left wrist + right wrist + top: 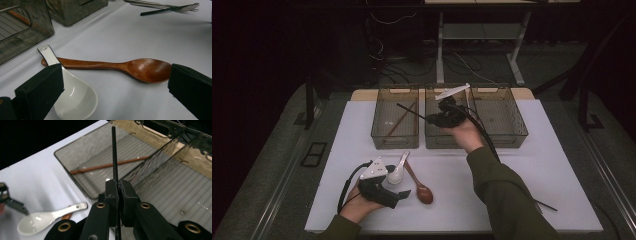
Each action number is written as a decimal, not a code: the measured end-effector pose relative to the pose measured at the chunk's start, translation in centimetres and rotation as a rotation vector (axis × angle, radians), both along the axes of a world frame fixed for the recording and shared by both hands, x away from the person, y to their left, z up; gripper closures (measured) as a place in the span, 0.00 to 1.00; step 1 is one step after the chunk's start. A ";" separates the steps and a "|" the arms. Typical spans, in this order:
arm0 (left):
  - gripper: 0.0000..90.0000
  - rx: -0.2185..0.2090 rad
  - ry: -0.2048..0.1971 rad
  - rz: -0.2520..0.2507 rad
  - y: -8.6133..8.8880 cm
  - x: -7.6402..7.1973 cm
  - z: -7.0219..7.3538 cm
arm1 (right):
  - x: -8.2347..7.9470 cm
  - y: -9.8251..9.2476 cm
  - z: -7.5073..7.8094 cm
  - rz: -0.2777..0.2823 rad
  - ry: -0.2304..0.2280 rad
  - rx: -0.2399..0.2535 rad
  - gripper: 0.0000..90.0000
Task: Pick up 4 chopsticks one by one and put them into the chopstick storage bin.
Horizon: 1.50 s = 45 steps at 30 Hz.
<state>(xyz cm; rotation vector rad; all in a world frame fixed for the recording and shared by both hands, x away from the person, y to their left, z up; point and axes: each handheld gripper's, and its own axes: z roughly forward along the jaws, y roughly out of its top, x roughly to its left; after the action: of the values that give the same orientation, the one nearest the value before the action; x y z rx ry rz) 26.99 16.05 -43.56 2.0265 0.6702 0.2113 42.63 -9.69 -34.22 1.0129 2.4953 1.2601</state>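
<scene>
Nearest: left hand-held gripper (404,192), jaws spread wide, empty, at 7 o'clock on the surface (512,200).
Right hand-held gripper (117,188): clamped on a black chopstick (114,152), at 12 o'clock over the bins (395,142).
Step (judged): sorting cutlery; chopstick goes into the left bin, beside the brown chopstick (107,165).
Next: lower, release.
Count: three bins; white spoon (75,100), wooden spoon (147,70).

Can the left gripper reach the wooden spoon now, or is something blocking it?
Probably yes. The left gripper is open, and the wooden spoon lies between its jaws on the table. Only the white spoon crosses its handle.
</scene>
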 end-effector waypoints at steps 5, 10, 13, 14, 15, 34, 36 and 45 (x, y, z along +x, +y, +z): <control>0.00 0.001 -0.006 -0.008 -0.1 -0.1 0.2 | 1.3 1.8 -0.4 -0.001 0.007 -0.019 0.95; 0.00 0.005 -0.004 -0.008 -0.1 -0.1 0.0 | 2.6 3.6 -0.9 -0.025 0.022 -0.039 0.94; 0.00 0.001 -0.005 -0.010 -0.1 -0.1 0.1 | 3.4 4.6 -1.2 -0.039 0.029 -0.050 0.94; 0.00 0.002 -0.006 -0.013 -0.1 -0.1 0.1 | 3.7 4.8 -1.2 -0.041 0.031 -0.053 0.95; 0.00 0.000 -0.004 -0.012 -0.1 -0.1 0.1 | 3.9 5.1 -1.3 -0.045 0.037 -0.055 0.94; 0.00 0.000 -0.008 -0.030 -0.2 -0.2 0.2 | 5.5 8.3 -2.7 -0.055 0.059 -0.080 0.80; 0.00 -0.003 -0.008 -0.029 -0.3 -0.2 0.2 | 5.4 8.3 -2.5 -0.050 0.054 -0.077 0.78; 0.00 -0.003 -0.007 -0.029 -0.4 -0.2 0.2 | 5.1 7.6 -1.8 -0.031 0.040 -0.051 0.67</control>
<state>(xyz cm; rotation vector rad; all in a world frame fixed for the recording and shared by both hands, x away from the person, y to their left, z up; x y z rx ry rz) 26.79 15.70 -43.39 2.0303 0.6364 0.2003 47.70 -2.08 -36.03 1.0709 2.5172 1.1730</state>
